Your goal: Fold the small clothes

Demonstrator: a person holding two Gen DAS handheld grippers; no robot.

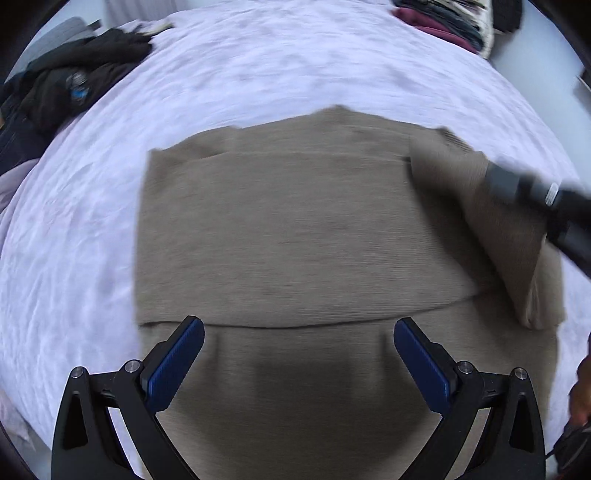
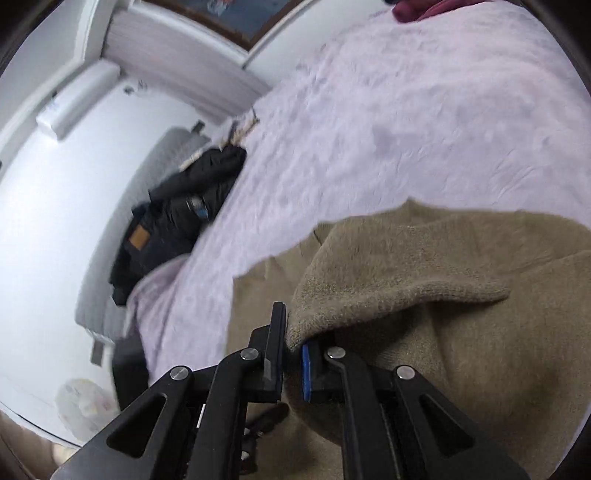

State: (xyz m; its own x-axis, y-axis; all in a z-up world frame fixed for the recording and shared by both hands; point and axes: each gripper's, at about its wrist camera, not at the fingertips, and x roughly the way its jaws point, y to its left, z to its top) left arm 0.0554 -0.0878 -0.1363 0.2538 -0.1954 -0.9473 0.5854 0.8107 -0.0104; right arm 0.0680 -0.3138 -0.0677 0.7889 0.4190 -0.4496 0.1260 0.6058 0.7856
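Observation:
A tan knitted sweater (image 1: 288,236) lies partly folded on a pale lilac bedspread (image 1: 92,206). My left gripper (image 1: 298,334) hovers open above the sweater's near part, blue pads wide apart, nothing between them. At the right of the left wrist view my right gripper (image 1: 491,173) lifts a flap of the sweater off the bed. In the right wrist view the right gripper (image 2: 293,341) is shut on that tan fabric (image 2: 399,288), which drapes over its fingers. The view is rolled and blurred.
A heap of dark clothes (image 1: 70,85) lies at the bed's far left edge. Maroon and striped folded garments (image 1: 447,22) sit at the far right. White wall and a grey headboard (image 2: 110,236) lie beyond the bed. A person's hand (image 1: 581,387) shows at the right edge.

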